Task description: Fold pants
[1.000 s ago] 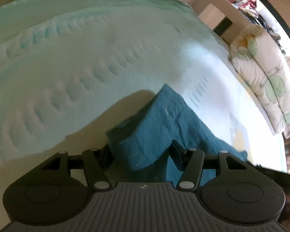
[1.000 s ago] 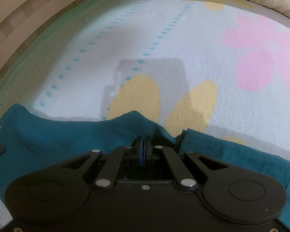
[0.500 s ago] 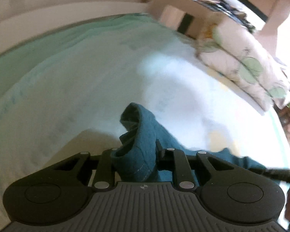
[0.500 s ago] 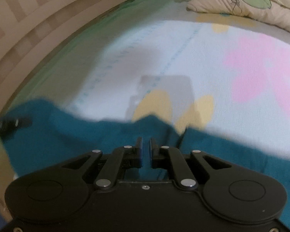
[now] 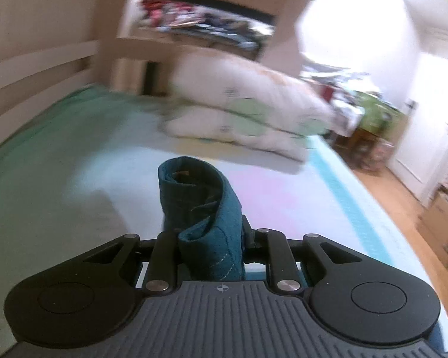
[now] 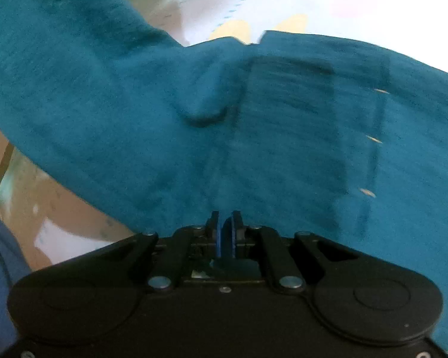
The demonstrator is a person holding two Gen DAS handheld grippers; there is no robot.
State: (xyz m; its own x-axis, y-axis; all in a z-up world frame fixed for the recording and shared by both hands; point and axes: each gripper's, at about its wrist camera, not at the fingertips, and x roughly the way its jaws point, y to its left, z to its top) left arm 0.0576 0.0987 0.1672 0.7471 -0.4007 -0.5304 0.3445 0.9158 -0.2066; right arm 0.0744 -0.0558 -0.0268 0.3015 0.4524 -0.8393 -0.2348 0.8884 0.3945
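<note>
The teal pants (image 5: pixel 203 208) are bunched in my left gripper (image 5: pixel 212 238), which is shut on a rolled fold of the cloth and holds it up above the bed. In the right wrist view the pants (image 6: pixel 254 119) hang spread across most of the frame. My right gripper (image 6: pixel 225 223) is shut on their lower edge, the cloth pinched between the blue pads. Both grippers hold the pants lifted off the bed.
A bed with a pale green and white floral sheet (image 5: pixel 59 164) lies below. Pillows (image 5: pixel 239 113) are stacked at its head. A wooden bed rail (image 5: pixel 30 65) runs along the left. Wooden floor and cluttered furniture (image 5: pixel 373 119) lie to the right.
Both grippers have lifted the pants up off the bed. The left view has swung up toward the pillows and room. The right gripper opened briefly, then shut on the cloth again.
</note>
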